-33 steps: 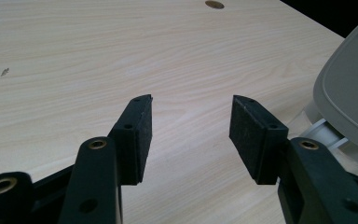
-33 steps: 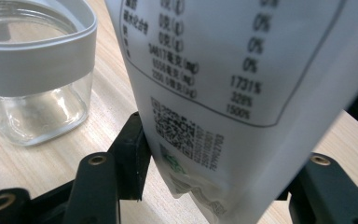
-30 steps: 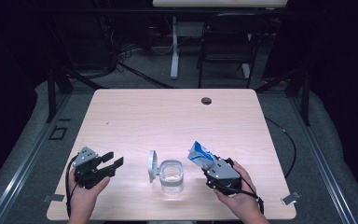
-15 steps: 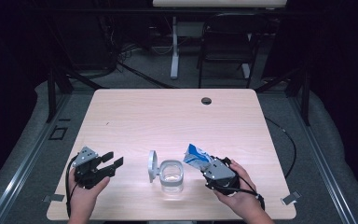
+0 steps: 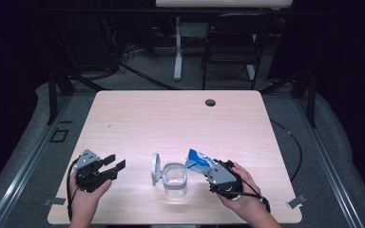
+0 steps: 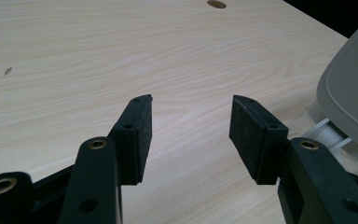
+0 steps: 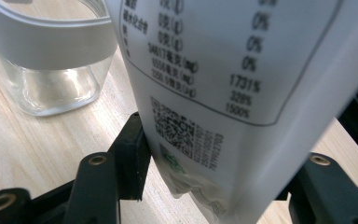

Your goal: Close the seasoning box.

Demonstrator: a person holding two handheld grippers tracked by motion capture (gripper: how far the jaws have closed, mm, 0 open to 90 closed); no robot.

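Observation:
A clear glass jar [image 5: 175, 179] stands near the table's front edge, its grey hinged lid [image 5: 155, 168] flipped open to the left. My right gripper [image 5: 207, 170] is shut on the lower end of a blue and white printed pouch [image 5: 197, 160], which leans toward the jar's right side. In the right gripper view the pouch [image 7: 214, 70] sits between the jaws of my right gripper [image 7: 209, 154], with the jar [image 7: 51, 60] just beyond at the left. My left gripper [image 5: 115, 161] rests left of the jar, open and holding nothing [image 6: 191, 126]. The lid [image 6: 354, 93] shows at its right.
The light wooden table [image 5: 171, 123] has a round cable hole [image 5: 210, 102] at the back right. A chair [image 5: 230, 52] and a table leg [image 5: 177, 47] stand on the floor beyond. A small dark mark [image 6: 8, 71] sits on the wood.

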